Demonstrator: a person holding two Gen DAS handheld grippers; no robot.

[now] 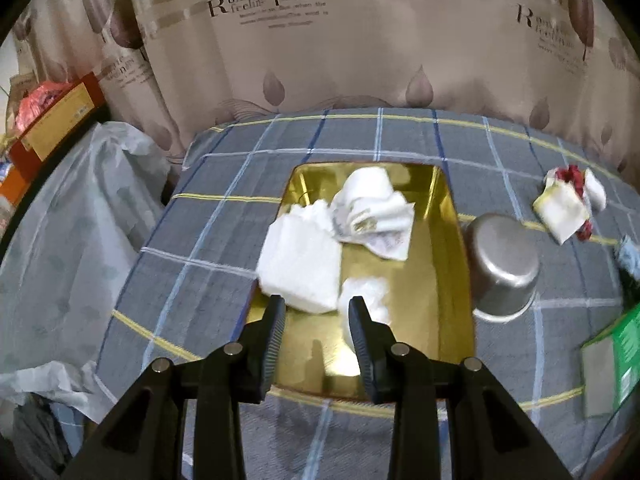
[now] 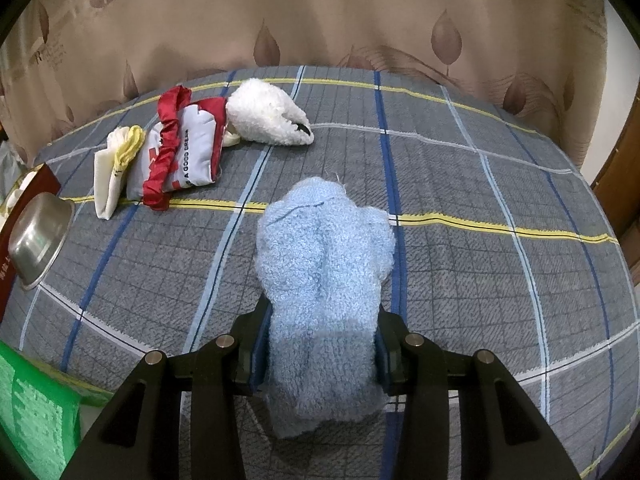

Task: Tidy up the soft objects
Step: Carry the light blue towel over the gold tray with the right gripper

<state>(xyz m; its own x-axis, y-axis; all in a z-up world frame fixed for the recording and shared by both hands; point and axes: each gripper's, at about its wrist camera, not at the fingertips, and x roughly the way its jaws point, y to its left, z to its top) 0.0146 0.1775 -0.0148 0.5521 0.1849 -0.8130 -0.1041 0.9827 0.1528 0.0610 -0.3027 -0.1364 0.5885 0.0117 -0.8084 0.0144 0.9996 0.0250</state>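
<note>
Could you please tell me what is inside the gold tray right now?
The gold tray holds a white folded cloth, a printed white cloth and a crumpled white piece. Whatever lies beneath them is covered.

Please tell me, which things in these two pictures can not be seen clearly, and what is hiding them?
- Green box: left wrist view, cut off by the right edge.
- Blue towel: right wrist view, its lower end hangs behind the right gripper, which is shut on it.
- Gold tray: left wrist view, the floor is partly covered by white cloths; the near rim sits behind the open left gripper.
- Print on the red-and-white pouch: right wrist view, partly folded away.
</note>
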